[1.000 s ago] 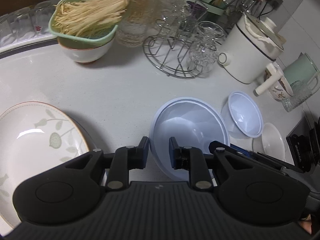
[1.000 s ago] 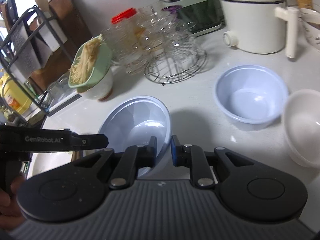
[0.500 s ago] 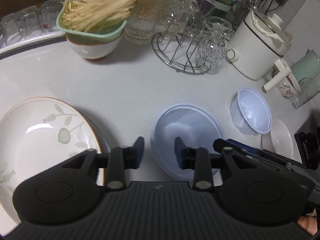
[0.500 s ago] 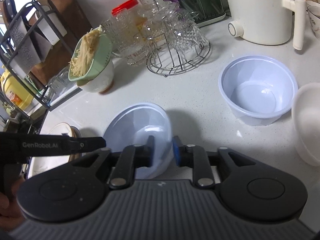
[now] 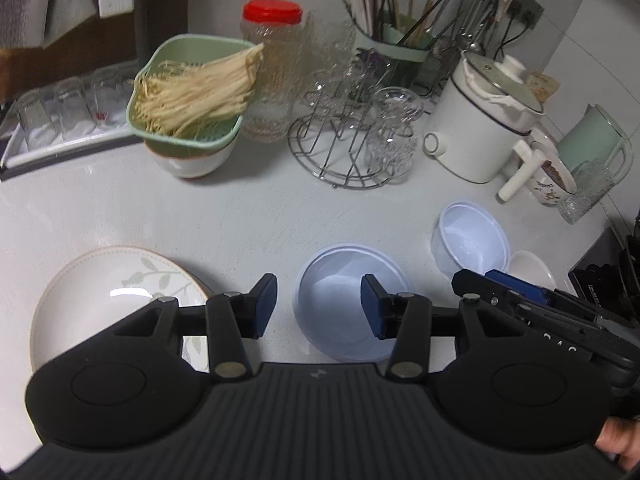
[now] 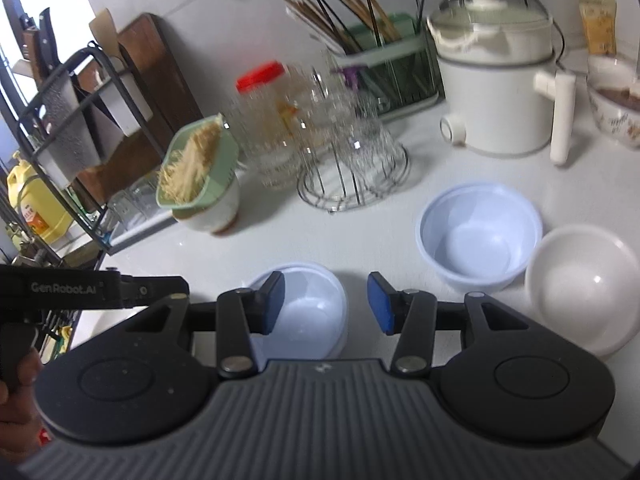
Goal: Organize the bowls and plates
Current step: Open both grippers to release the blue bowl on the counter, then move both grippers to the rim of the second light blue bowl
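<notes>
Resting below spread jaws, blue bowl (image 5: 346, 312)

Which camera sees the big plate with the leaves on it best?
The left wrist view: the round white leaf-patterned plate lies largely in sight beside the left tongs. The right wrist view does not show it.

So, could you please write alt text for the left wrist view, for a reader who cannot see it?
The open left gripper hovers over a pale blue bowl standing on a white counter, with a leaf-patterned plate to its left. A second blue bowl and a white bowl sit to the right; a glass rack and white cooker stand behind.
</notes>
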Action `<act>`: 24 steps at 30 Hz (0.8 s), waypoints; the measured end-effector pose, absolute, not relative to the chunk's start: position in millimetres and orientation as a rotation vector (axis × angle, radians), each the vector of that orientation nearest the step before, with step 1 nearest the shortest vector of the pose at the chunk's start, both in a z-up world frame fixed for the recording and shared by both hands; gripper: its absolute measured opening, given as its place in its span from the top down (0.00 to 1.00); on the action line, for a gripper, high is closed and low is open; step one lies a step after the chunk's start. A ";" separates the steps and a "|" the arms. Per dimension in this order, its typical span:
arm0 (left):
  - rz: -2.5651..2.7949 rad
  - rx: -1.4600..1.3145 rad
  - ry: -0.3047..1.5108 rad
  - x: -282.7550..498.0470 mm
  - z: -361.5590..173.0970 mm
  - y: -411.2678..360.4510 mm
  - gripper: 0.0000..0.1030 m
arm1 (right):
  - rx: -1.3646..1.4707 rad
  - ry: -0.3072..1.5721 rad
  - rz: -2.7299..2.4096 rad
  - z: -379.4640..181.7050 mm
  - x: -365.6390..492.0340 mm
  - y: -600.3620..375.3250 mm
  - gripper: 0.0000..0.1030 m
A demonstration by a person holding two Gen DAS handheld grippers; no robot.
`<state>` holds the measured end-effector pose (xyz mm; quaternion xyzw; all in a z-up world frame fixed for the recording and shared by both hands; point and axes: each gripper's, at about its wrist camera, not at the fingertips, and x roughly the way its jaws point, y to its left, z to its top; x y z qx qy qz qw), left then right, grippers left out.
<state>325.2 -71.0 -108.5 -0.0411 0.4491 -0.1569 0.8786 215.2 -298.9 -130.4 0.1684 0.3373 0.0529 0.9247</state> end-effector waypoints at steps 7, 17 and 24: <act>-0.359 -0.102 0.895 304.2 -72.0 -69.2 0.49 | 0.340 0.635 0.092 -99.0 192.8 -298.8 0.52; -0.396 -0.079 0.870 284.4 -51.3 -72.6 0.49 | 0.349 0.586 0.050 -72.5 168.2 -305.5 0.52; -0.413 -0.077 0.884 271.5 -51.7 -76.0 0.49 | 0.359 0.576 0.007 -69.5 151.0 -310.6 0.52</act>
